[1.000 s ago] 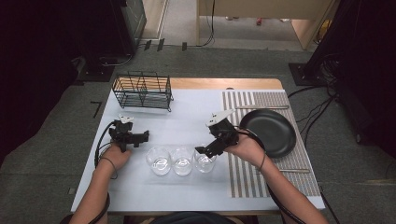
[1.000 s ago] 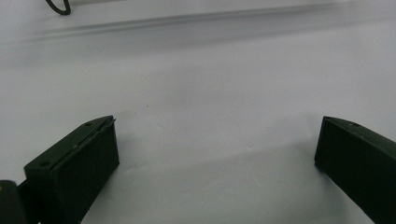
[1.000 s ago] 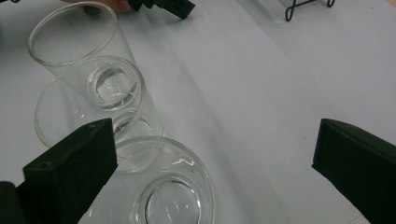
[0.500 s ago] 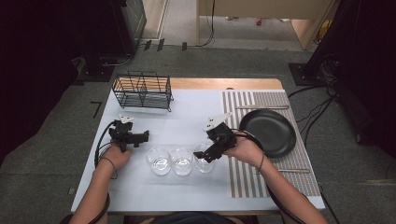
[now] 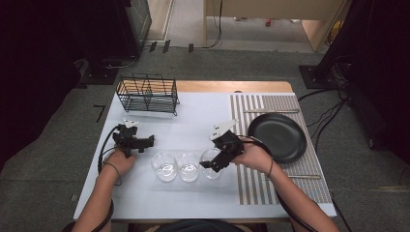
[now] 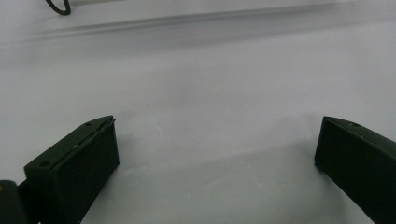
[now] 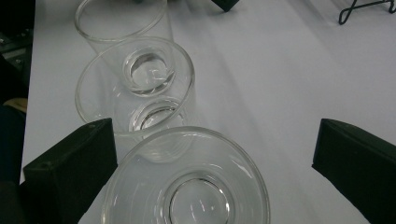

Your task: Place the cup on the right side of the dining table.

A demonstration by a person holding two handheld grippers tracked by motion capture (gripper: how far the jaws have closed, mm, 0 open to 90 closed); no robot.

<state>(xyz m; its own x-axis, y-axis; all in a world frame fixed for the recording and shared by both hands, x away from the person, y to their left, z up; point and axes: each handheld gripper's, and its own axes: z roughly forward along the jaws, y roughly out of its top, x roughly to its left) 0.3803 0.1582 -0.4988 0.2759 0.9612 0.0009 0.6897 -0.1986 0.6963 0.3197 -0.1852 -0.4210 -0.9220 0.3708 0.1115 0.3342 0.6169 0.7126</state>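
Three clear glasses stand upright in a row near the front edge of the table (image 5: 145, 203), touching or nearly touching one another. The right gripper (image 5: 212, 164) hangs over the right glass (image 5: 211, 163), and in the right gripper view that glass (image 7: 187, 182) sits low between the two black jaws, which are spread wide and grip nothing. The left-hand jaw in that view lies close beside the rim, while the other stands well clear of it. The middle glass (image 5: 189, 166) stands right behind the right glass along the gripper's line of sight, and the left glass (image 5: 164, 166) stands behind that, so the row crowds the far side of the right glass.

The left gripper (image 5: 145, 141) rests toward the left edge of the table, near the left glass but apart from it. In the left gripper view its jaws are spread wide over bare table surface, with nothing between them.

A black wire rack (image 5: 147, 93) stands at the back left part of the table, well apart from the glasses. On the right side lies a striped mat (image 5: 256, 186), and a black plate (image 5: 278, 137) sits on it just beyond the right hand (image 5: 254, 157). A thin utensil (image 5: 263, 111) lies at the mat's back edge and another (image 5: 300, 177) near its front; what kind they are cannot be told.
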